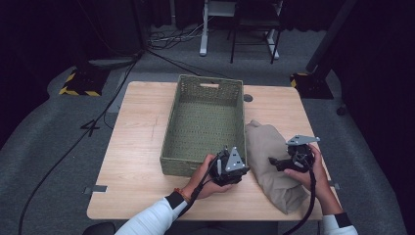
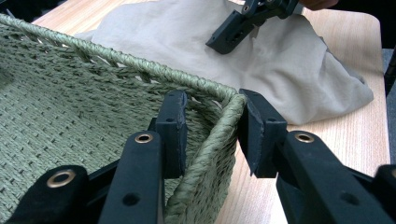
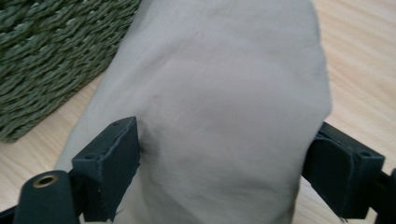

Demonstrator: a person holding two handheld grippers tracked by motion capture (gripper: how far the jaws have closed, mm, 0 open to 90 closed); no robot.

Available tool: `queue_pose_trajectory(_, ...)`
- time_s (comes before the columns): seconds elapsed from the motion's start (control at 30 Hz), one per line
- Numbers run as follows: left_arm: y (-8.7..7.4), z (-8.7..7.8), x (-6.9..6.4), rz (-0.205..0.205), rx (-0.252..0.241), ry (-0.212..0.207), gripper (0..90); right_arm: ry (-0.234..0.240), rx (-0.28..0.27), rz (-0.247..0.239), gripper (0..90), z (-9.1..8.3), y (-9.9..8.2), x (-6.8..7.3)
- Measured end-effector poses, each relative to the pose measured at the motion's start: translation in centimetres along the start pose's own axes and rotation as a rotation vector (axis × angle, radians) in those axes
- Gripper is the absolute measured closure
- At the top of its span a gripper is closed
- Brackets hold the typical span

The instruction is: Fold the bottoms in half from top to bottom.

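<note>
A green woven basket (image 1: 172, 122) stands in the middle of the wooden table (image 1: 132, 147). My left gripper (image 1: 235, 164) is at its near right corner. In the left gripper view the left gripper (image 2: 212, 121) is shut on the basket's rim (image 2: 70, 56), one jaw inside the wall and one outside. A folded beige cloth (image 1: 266, 144) lies right of the basket. My right gripper (image 1: 272, 161) hovers just over it, open. In the right gripper view the right gripper (image 3: 224, 158) has its jaws wide on either side of the cloth (image 3: 224, 84). The right gripper (image 2: 233, 32) also hangs over the cloth (image 2: 280, 74) there.
The basket (image 3: 46, 46) is empty inside. Bare table (image 3: 364, 56) runs along the cloth's right side and in front of the basket. Beyond the far edge are grey floor, cables (image 1: 166, 36) and a stand's legs (image 1: 203, 44).
</note>
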State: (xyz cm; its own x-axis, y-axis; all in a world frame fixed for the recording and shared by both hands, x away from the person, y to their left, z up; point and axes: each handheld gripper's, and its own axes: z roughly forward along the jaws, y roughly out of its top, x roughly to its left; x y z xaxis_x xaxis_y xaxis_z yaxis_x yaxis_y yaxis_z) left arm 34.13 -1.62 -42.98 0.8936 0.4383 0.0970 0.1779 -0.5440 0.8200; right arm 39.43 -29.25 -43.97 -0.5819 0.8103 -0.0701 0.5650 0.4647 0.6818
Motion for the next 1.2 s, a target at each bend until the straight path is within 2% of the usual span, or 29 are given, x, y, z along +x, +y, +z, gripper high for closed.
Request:
queue_pose_trajectory(0.13, 0.3, 0.4, -0.5, 0.007, 0.000, 0.004, 63.7, -0.043, -0.040, 0.008, 16.2, -1.2, 0.3, -0.2)
queue_pose_trajectory(0.27, 0.5, 0.7, -0.9, 0.007, 0.000, 0.009, 63.6, -0.040, -0.064, -0.004, 16.2, -1.5, 0.6, 0.2)
queue_pose_trajectory(0.37, 0.8, 0.9, -1.2, 0.003, 0.003, 0.010, 63.6, -0.016, -0.029, -0.016, 16.2, -0.7, 0.4, 0.5)
queue_pose_trajectory(0.53, 1.0, 1.3, -1.6, 0.007, -0.002, 0.018, 63.3, 0.009, 0.044, 0.006, 13.9, 1.3, -0.5, 0.1)
queue_pose_trajectory(0.67, 1.2, 1.6, -1.7, 0.008, -0.001, 0.023, 63.3, 0.016, 0.072, 0.055, 0.0, 2.4, -1.2, -0.7)
queue_pose_trajectory(0.7, 1.3, 1.7, -1.8, 0.006, 0.000, 0.023, 63.3, 0.015, 0.096, 0.058, 0.1, 2.7, -1.3, -0.9)
queue_pose_trajectory(0.77, 1.4, 1.8, -1.9, 0.006, -0.003, 0.026, 63.3, 0.033, 0.106, 0.073, 0.2, 2.9, -1.5, -1.1)
queue_pose_trajectory(0.93, 1.8, 2.4, -2.1, 0.006, -0.003, 0.035, 63.2, 0.103, 0.134, 0.146, 0.0, 3.9, -2.2, -1.8)
queue_pose_trajectory(1.0, 1.9, 2.6, -2.1, 0.009, -0.003, 0.040, 63.1, 0.144, 0.142, 0.192, 0.0, 4.2, -2.5, -2.3)
queue_pose_trajectory(1.13, 2.2, 3.0, -2.2, 0.021, -0.002, 0.048, 62.5, 0.131, 0.150, 0.158, 1.2, 4.4, -2.3, -2.0)
queue_pose_trajectory(1.2, 2.2, 3.1, -2.2, 0.026, -0.001, 0.048, 61.7, 0.135, 0.154, 0.146, 6.3, 4.3, -2.2, -1.7)
